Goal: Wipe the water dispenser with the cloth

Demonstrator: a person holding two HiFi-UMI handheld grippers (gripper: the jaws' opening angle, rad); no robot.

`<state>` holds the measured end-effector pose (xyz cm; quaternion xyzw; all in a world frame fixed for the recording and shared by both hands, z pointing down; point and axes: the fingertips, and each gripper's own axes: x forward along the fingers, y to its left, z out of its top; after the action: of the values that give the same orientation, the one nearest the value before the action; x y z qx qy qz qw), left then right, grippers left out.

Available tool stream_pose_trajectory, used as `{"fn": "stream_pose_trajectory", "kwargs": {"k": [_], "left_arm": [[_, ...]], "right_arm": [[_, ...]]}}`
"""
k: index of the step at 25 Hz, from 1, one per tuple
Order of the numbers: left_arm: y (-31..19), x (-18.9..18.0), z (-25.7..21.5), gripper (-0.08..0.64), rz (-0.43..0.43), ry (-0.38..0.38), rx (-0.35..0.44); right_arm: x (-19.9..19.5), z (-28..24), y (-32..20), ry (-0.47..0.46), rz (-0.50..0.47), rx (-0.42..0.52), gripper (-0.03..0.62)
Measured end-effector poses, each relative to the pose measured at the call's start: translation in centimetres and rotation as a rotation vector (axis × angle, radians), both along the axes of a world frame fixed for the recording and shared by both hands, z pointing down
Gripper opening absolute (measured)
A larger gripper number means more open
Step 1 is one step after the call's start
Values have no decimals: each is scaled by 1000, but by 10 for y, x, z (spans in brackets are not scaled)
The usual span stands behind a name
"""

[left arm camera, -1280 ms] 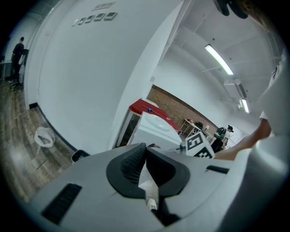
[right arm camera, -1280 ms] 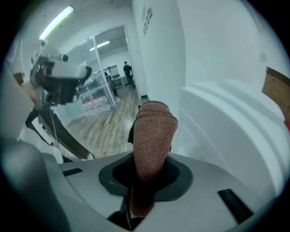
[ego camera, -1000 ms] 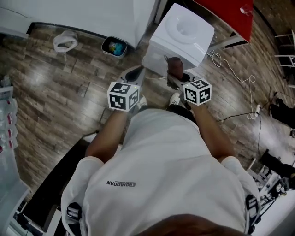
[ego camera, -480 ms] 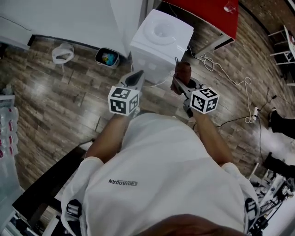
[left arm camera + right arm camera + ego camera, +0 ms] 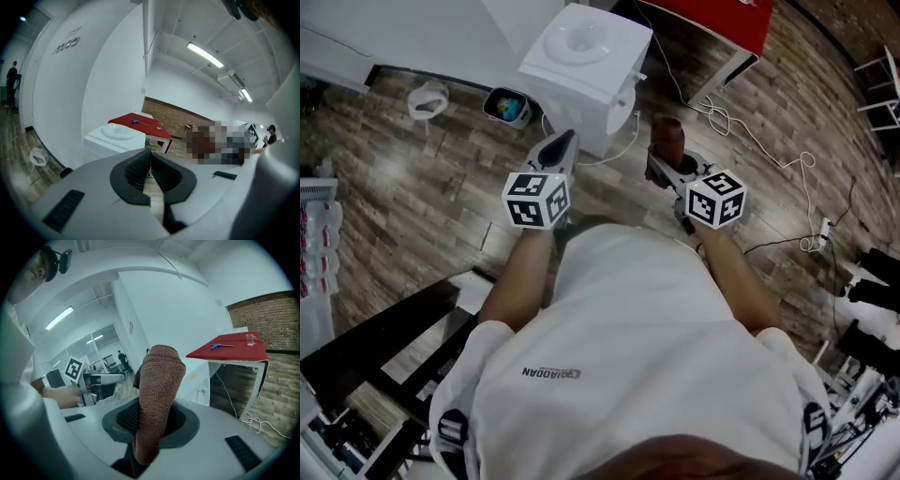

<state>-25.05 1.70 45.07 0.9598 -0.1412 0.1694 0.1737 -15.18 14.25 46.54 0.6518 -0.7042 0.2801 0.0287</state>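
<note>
1. Far left on the floor there's a white bag (image 5: 427,98), and just right of it a small bin (image 5: 506,105) with something colourful inside. Neither has anything to do with the wiping.
2. The left gripper (image 5: 561,142) is held out in front of the person. In the left gripper view (image 5: 150,154) its pads are pressed together with nothing between them, so it's just along for the ride.
3. The water dispenser (image 5: 581,56) stands on the floor at the far side, against the white wall, and you can also see it past the left jaws (image 5: 115,138). Here's the change: a second ago it sat right of centre in the head view, with the cloth up against its near face. Now it has slid over to the left, and both grippers are clear of it with bare floor between.
4. The right gripper (image 5: 661,167) is off to the right of the dispenser and not touching it. Its jaws are clamped on the brown cloth (image 5: 157,380), which sticks up out of the pads as a folded roll (image 5: 667,136).
5. Far right are the red table (image 5: 727,19) and loose cables (image 5: 722,117) on the floor.
6. My read is that the cloth has come off the surface. Either that pass is done or the person is shifting round to another side. To keep wiping, the cloth has to go back into contact.
</note>
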Motion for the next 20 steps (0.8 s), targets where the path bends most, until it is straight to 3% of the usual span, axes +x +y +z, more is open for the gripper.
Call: {"fn": "stream_pose_trajectory", "kwargs": {"k": [5,10,14,20], "left_arm": [[50,15,13,2,-27,-26,-39],[84,32,2,0,10,-43,-30],[72,32,1,0,-16,-82,-4],[27,38,19,1,-115,-100,-29]], "right_arm": [[16,5,48,-9,-20,-9,74],[27,7,61,-56,-21,-16,74],[30,12,42,-63,-77,-17,74],[41,17,-19,-31,-208,-36,74]]}}
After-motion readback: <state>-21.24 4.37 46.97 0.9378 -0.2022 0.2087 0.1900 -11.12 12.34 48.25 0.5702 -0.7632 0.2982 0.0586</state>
